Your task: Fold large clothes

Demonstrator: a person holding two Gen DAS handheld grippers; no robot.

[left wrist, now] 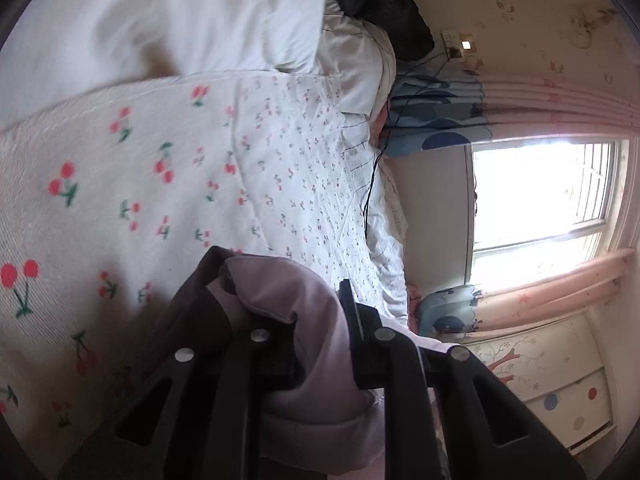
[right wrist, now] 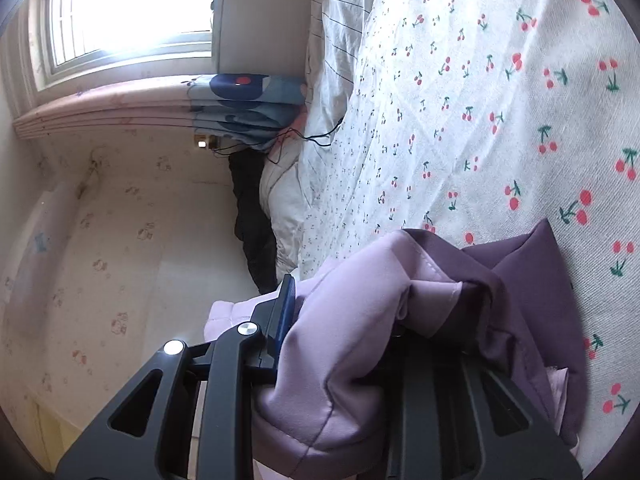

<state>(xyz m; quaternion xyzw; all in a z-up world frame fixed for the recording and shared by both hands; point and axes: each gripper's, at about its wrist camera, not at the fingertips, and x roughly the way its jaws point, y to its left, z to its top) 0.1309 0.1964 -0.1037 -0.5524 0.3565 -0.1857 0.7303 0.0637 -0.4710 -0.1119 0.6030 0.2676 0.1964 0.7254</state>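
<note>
Lilac garment [right wrist: 340, 320] hides one finger of each tongs.

We see daylight flooding from the blown-out window [left wrist: 536, 196], motion blur smearing the near bedspread [left wrist: 120, 184], and dark, curved fisheye edges.

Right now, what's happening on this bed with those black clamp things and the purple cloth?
A person is folding a large lilac and dark purple garment using two hand-held tools. The left gripper is shut on a bunch of the fabric, and the right gripper is clamped on another bunch of it. Both hold the garment just above a white cherry-print bedspread. A white pillow lies further up the bed, and a bright window is beyond. The fold is not finished yet.
</note>
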